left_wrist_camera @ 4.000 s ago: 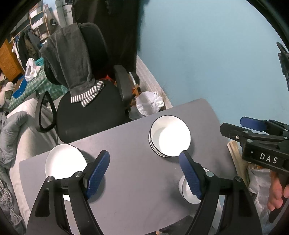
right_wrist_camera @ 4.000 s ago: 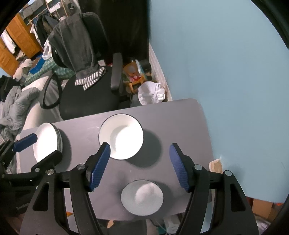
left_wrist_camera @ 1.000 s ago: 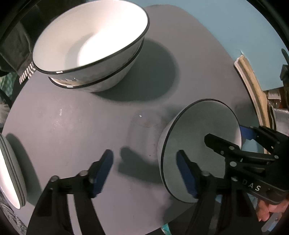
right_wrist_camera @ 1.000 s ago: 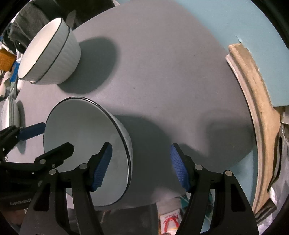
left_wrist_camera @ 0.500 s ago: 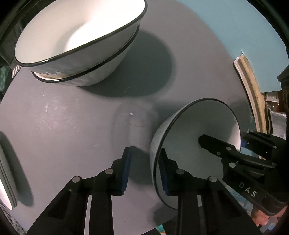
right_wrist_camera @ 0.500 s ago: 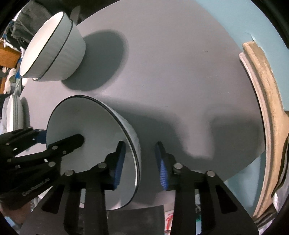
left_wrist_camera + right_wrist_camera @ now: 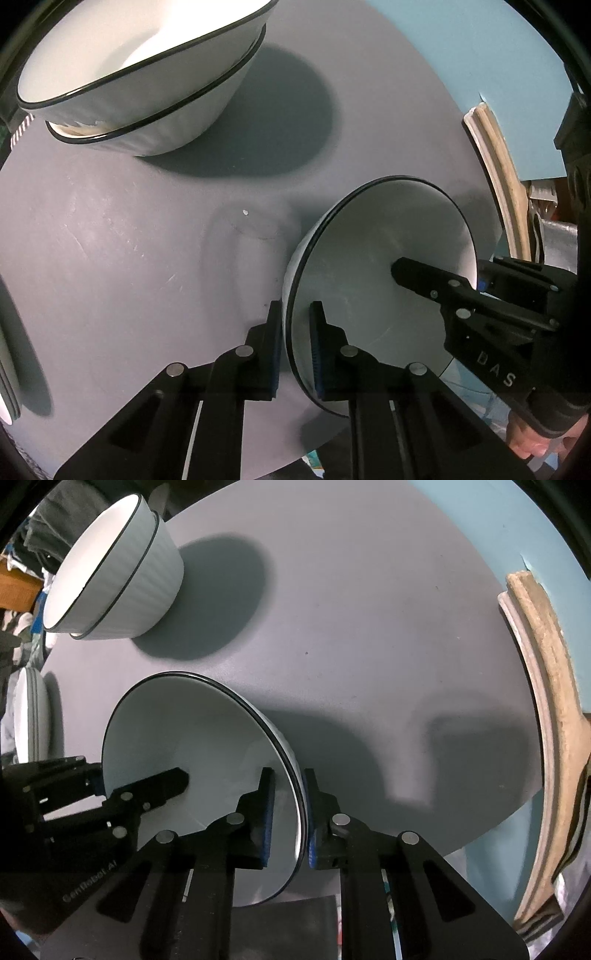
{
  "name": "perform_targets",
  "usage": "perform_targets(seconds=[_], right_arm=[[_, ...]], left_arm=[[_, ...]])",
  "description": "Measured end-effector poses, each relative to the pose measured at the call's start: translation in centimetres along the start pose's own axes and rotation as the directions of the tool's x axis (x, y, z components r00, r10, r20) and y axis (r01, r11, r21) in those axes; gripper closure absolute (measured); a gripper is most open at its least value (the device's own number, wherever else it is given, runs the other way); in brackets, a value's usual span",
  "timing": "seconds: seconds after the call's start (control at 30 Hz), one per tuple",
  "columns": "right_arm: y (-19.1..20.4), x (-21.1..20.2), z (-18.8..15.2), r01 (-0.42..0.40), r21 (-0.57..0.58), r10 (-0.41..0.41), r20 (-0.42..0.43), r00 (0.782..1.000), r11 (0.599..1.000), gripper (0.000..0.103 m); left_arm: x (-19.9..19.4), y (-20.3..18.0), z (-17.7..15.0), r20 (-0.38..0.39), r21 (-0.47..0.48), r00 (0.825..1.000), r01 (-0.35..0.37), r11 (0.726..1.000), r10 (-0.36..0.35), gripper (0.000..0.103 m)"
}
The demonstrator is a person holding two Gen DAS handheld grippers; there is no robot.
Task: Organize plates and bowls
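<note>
Both grippers' jaws closing on opposite rims of small bowl (image 7: 376,258) near desk (image 7: 129,258) front edge: left gripper (image 7: 295,347), right gripper (image 7: 286,823). Two-sided pinch likely steadied lift toward stacked bowls (image 7: 118,568).

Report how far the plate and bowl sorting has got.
Done: two bowls sit nested on the table, and plates are stacked at its left edge. In hand: the left tongs and right tongs each pinch the single bowl rim, the right closing. Left: adding it to the nested pair.
</note>
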State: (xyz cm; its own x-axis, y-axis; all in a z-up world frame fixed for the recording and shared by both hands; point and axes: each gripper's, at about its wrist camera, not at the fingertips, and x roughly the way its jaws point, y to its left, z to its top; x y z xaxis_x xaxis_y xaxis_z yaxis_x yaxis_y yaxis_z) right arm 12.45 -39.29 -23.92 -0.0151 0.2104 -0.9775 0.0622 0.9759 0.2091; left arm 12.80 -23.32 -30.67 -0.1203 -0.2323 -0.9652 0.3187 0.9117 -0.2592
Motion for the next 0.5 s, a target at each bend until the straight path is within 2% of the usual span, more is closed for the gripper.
perform_targets(seconds=[0.1,0.2,0.5], right_arm=[[0.3,0.1,0.7,-0.005,0.011,0.005,0.003,1.0,1.0,0.092],[0.4,0.2,0.5,-0.009,0.012,0.009,0.0,1.0,1.0,0.094],[0.9,-0.6,0.8,-0.019,-0.002,0.019,-0.004,1.0,1.0,0.095]], left_arm=[[1.0,-1.3,-0.7,0.0,-0.008,1.0,0.004,1.0,-0.004,0.092],[0.2,0.1,-0.6,-0.005,-0.013,1.0,0.005,1.0,-0.005,0.093],[0.2,0.0,-0.7,-0.01,-0.029,1.0,-0.013,0.999,0.012,0.094]])
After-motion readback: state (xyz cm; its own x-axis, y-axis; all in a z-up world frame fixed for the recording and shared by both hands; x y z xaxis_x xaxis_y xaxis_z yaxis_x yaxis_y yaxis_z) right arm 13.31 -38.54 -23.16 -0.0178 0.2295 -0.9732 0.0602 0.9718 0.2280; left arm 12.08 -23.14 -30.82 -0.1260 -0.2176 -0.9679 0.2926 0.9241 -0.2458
